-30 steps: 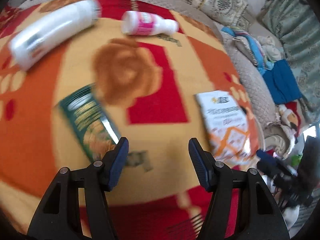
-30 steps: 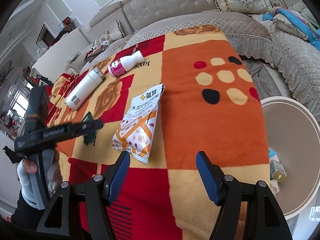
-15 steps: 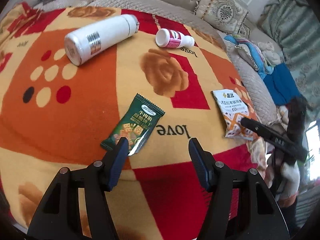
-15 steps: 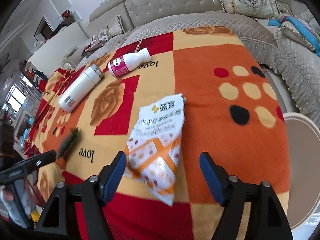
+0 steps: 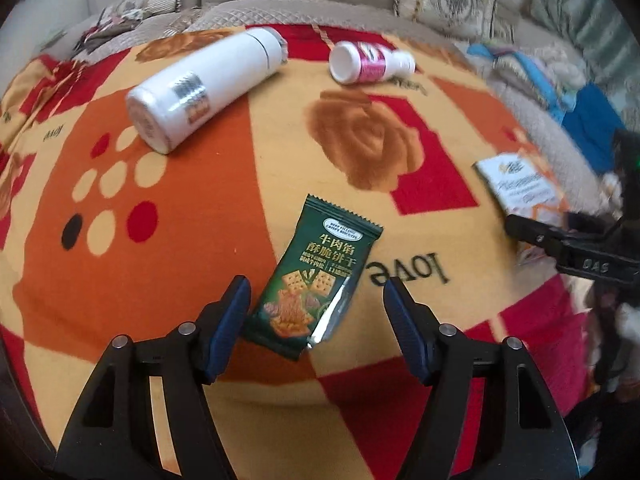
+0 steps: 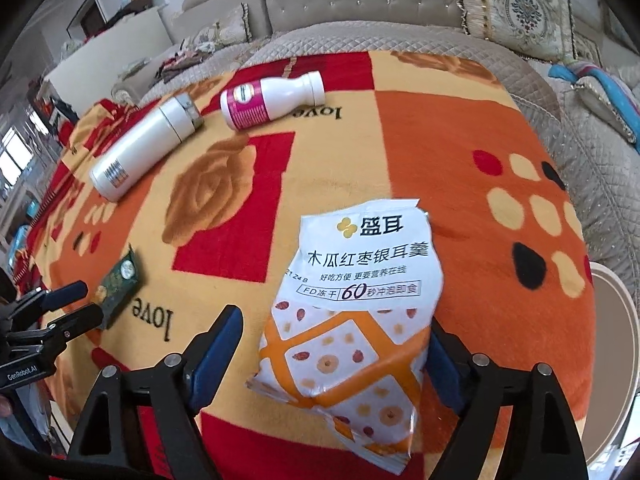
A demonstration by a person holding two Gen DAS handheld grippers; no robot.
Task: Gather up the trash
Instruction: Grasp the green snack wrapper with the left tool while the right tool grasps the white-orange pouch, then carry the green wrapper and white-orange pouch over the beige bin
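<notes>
A green biscuit packet [image 5: 316, 276] lies flat on the patterned blanket [image 5: 180, 240]. My left gripper [image 5: 317, 284] hangs over its near end, jaws opening, pads clear of it on both sides. A white and orange snack packet [image 6: 360, 280] lies further right. My right gripper [image 6: 334, 320] straddles its lower half, jaws opening, and the packet's edge hides the right fingertip. In each wrist view the other gripper shows at the side: the right gripper [image 5: 560, 240] over the white packet [image 5: 516, 184], the left gripper [image 6: 68, 308] at the green packet [image 6: 120, 284].
A white flask [image 5: 200, 92] and a pink-labelled white bottle [image 5: 368, 62] lie on their sides at the blanket's far end. A quilted sofa with cushions [image 6: 520, 4] runs behind. A round white table [image 6: 616, 320] stands off the right edge.
Both grippers have moved in over their packets, which now lie between the fingers. Both pairs of jaws stand wider than before. The packets and bottles have not moved.
</notes>
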